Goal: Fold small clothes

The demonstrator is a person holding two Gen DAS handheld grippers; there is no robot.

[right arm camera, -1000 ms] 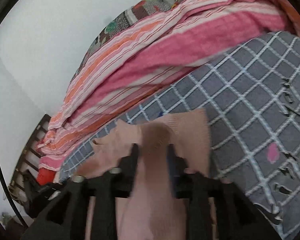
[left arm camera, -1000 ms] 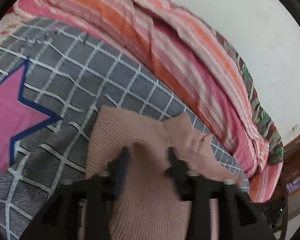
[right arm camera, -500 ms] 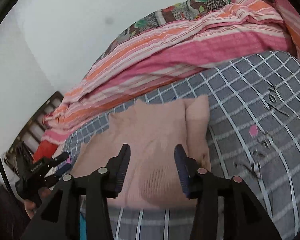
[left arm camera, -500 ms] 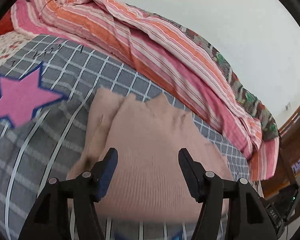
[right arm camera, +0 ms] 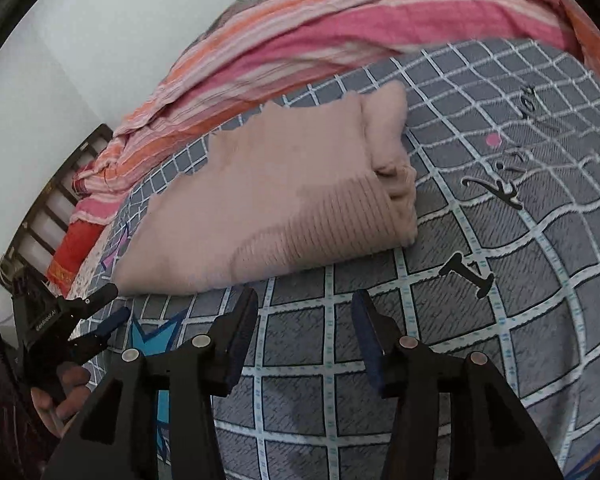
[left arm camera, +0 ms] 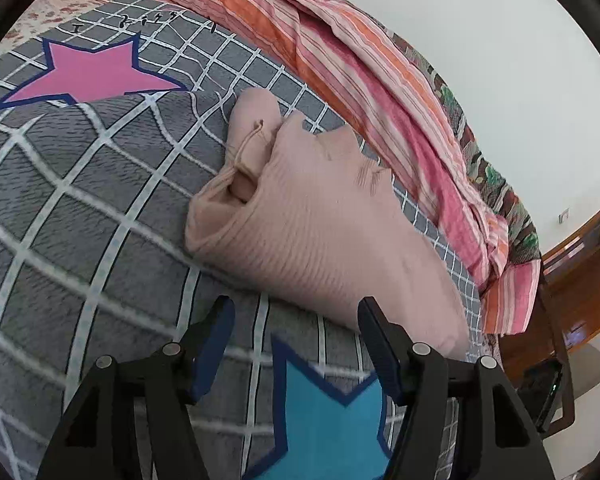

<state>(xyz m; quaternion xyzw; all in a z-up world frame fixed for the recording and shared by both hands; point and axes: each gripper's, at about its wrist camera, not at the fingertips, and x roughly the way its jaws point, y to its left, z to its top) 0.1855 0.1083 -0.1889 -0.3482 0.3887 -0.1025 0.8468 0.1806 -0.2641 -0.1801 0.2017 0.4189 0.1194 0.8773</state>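
A pale pink ribbed knit garment (left arm camera: 320,220) lies folded on the grey checked blanket (left arm camera: 80,220), its layered edge at the left. It also shows in the right wrist view (right arm camera: 284,200), with the layered edge at the right. My left gripper (left arm camera: 296,320) is open and empty, just in front of the garment's near edge. My right gripper (right arm camera: 304,312) is open and empty, also just short of the near edge. The left gripper also shows in the right wrist view (right arm camera: 108,312), held in a hand at the far left.
A pink and orange striped quilt (left arm camera: 340,48) is bunched along the far side of the bed (right arm camera: 340,32). The blanket has a pink star (left arm camera: 88,76) and a blue star (left arm camera: 320,416). Wooden furniture (left arm camera: 580,280) stands at the right, a white wall behind.
Both grippers have let go of the pink garment, opened, and drawn back toward me. The garment now lies folded flat on the blanket.
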